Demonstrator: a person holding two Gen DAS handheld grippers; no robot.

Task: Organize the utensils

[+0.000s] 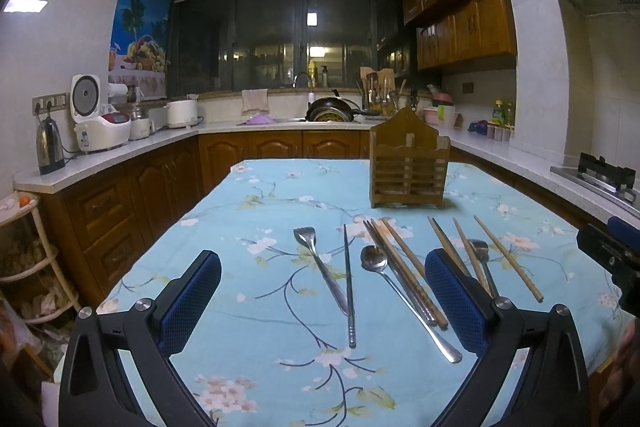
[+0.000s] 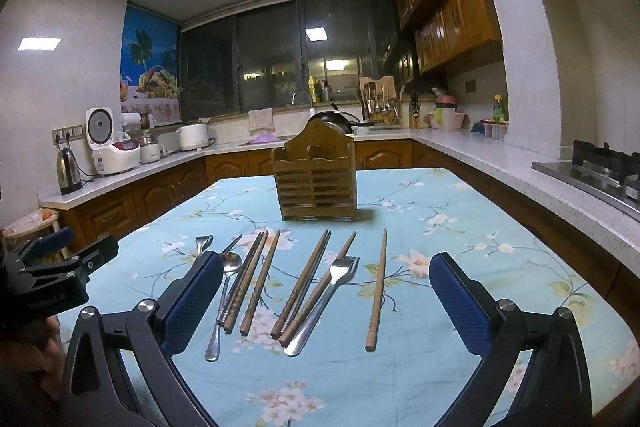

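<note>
A wooden slatted utensil holder (image 1: 408, 167) (image 2: 315, 179) stands upright on the table's far side. In front of it lie a fork (image 1: 320, 267), a metal chopstick (image 1: 349, 287), a spoon (image 1: 400, 291) (image 2: 224, 291), several wooden chopsticks (image 1: 412, 275) (image 2: 256, 283) and a second fork (image 2: 324, 303) among them. My left gripper (image 1: 322, 295) is open and empty, above the left utensils. My right gripper (image 2: 326, 299) is open and empty, above the right utensils. Each gripper shows at the edge of the other's view.
The table wears a light blue floral cloth (image 1: 260, 207) (image 2: 460, 219). Counters run along the left, back and right, with a kettle (image 1: 50, 147), rice cooker (image 1: 100, 123), sink with a pan (image 1: 332, 109) and a stove (image 2: 600, 167).
</note>
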